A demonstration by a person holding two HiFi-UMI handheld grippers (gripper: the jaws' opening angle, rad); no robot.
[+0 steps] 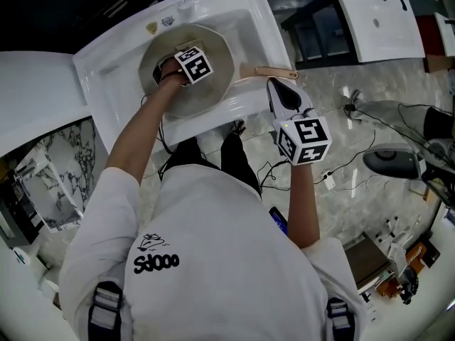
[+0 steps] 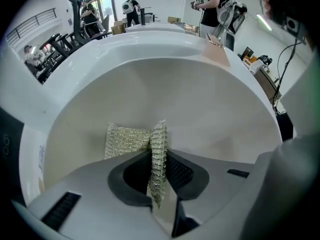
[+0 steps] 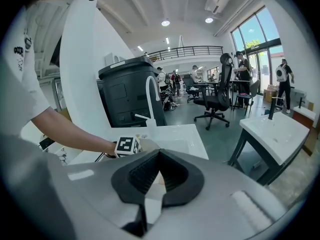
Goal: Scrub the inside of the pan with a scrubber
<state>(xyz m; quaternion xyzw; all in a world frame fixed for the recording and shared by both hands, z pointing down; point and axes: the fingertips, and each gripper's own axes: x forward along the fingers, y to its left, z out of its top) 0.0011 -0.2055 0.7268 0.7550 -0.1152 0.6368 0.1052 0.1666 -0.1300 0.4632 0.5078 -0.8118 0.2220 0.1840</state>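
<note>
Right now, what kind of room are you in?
Probably an open office or test lab, not a home kitchen: a white sink and a second sink stand freely, an office chair sits beyond, and cables trail across the floor.

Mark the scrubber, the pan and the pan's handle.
scrubber (image 2: 127,141), left gripper view, on the flat mesh left of the fold.
pan (image 1: 213,94), head view, on the bare inner wall.
pan's handle (image 1: 277,72), head view, on the middle of the handle.

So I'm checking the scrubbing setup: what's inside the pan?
The left tongs, shut on a silvery mesh scrubber at the pan's inner wall. The pan's surface under the scrubber is covered.
</note>
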